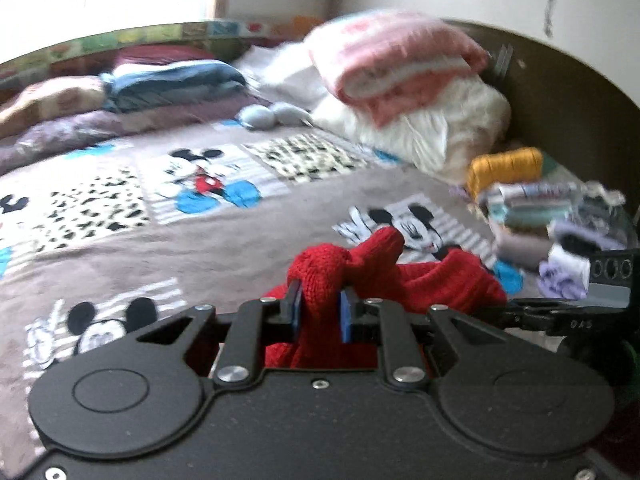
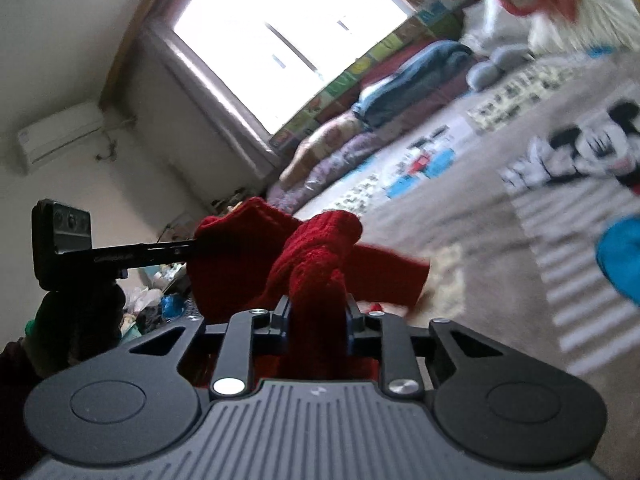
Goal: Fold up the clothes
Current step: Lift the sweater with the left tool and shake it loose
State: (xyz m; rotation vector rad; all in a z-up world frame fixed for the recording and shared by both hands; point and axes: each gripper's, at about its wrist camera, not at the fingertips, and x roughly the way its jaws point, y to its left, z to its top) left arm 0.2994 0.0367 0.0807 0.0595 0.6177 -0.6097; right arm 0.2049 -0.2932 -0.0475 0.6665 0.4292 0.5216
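A red knitted garment (image 1: 436, 280) hangs above the bed, held at two places. My left gripper (image 1: 320, 308) is shut on a bunched fold of it, the blue pads pressing the knit from both sides. My right gripper (image 2: 318, 316) is shut on another bunch of the red knitted garment (image 2: 320, 240), which rises between its fingers. In the right wrist view the left gripper (image 2: 188, 250) reaches in from the left, its tips buried in the red cloth. In the left wrist view the other gripper's body (image 1: 560, 312) shows at the right edge.
A grey cartoon-mouse blanket (image 1: 160, 240) covers the bed. Folded clothes (image 1: 540, 220) are stacked at its right by a yellow roll (image 1: 504, 170). Pink and white bedding (image 1: 400, 64) and blue and purple quilts (image 1: 168, 84) line the far side. A window (image 2: 288, 40) is behind.
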